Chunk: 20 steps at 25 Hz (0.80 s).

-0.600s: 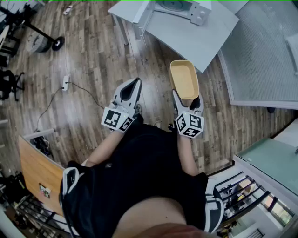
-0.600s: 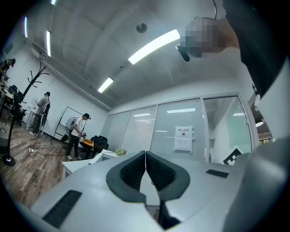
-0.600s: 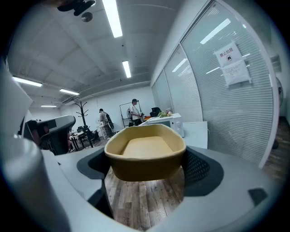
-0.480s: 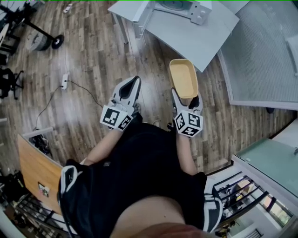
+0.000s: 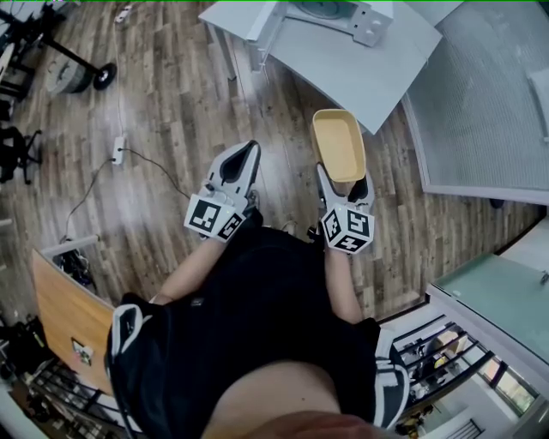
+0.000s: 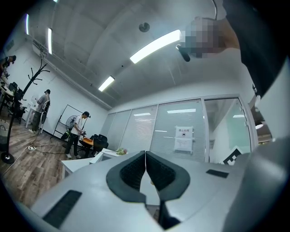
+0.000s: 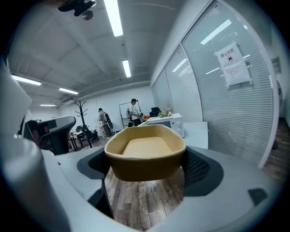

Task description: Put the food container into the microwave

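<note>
Tan and oblong, the plastic food container (image 5: pixel 339 146) juts level from the right gripper (image 5: pixel 346 190), clamped by its near end, likely ready to slide into the white microwave (image 7: pixel 166 123) ahead; the left gripper (image 5: pixel 243 161) hangs closed and empty.

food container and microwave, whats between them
Head view: only a bare stretch of white table between the food container, held by the right gripper, and the microwave.

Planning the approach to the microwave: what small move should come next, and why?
Probably a step forward with the food container kept level. The right tongs grip its near end, so the hold looks settled, but the microwave stands at the far side of the white table, seemingly beyond reach from here.
</note>
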Each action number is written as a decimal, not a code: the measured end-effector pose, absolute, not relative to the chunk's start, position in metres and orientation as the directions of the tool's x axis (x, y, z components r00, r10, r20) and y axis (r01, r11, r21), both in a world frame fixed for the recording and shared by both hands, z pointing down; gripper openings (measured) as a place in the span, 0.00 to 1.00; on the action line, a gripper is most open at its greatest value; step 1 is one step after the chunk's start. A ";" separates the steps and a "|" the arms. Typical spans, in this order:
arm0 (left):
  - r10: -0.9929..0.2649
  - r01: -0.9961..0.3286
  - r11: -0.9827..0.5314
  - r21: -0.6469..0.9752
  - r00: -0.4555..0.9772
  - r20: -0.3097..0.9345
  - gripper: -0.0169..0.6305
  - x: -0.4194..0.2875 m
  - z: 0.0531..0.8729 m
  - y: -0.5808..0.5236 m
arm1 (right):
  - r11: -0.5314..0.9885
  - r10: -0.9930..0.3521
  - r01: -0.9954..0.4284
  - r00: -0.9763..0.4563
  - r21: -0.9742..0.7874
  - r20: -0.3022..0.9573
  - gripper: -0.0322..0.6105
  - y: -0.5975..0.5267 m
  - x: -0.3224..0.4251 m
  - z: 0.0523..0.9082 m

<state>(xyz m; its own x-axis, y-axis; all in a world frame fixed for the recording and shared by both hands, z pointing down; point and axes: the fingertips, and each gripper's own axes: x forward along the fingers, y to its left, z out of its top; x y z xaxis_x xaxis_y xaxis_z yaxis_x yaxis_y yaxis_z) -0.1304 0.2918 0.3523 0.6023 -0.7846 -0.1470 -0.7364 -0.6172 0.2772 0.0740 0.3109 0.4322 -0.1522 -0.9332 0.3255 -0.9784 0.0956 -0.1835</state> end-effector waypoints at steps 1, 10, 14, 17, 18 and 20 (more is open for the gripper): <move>-0.784 -0.735 -0.618 0.280 0.604 -0.146 0.06 -0.133 0.353 0.290 | 0.092 -0.934 -0.978 -0.149 -0.185 0.325 0.82 0.309 0.072 0.432; -0.758 -0.703 -0.647 0.295 0.637 -0.143 0.06 -0.162 0.361 0.255 | 0.051 -0.937 -0.979 -0.116 -0.199 0.330 0.82 0.278 0.044 0.440; -0.731 -0.675 -0.673 0.302 0.670 -0.132 0.06 -0.176 0.370 0.236 | 0.019 -0.940 -0.981 -0.083 -0.194 0.331 0.82 0.262 0.030 0.441; -0.710 -0.655 -0.693 0.301 0.693 -0.126 0.06 -0.182 0.375 0.218 | -0.002 -0.939 -0.982 -0.064 -0.191 0.338 0.82 0.245 0.023 0.444; -0.705 -0.650 -0.697 0.304 0.697 -0.126 0.06 -0.182 0.376 0.211 | -0.008 -0.937 -0.982 -0.059 -0.190 0.343 0.82 0.239 0.022 0.446; -0.702 -0.643 -0.699 0.312 0.701 -0.127 0.06 -0.180 0.378 0.199 | -0.015 -0.932 -0.982 -0.055 -0.190 0.358 0.82 0.227 0.023 0.452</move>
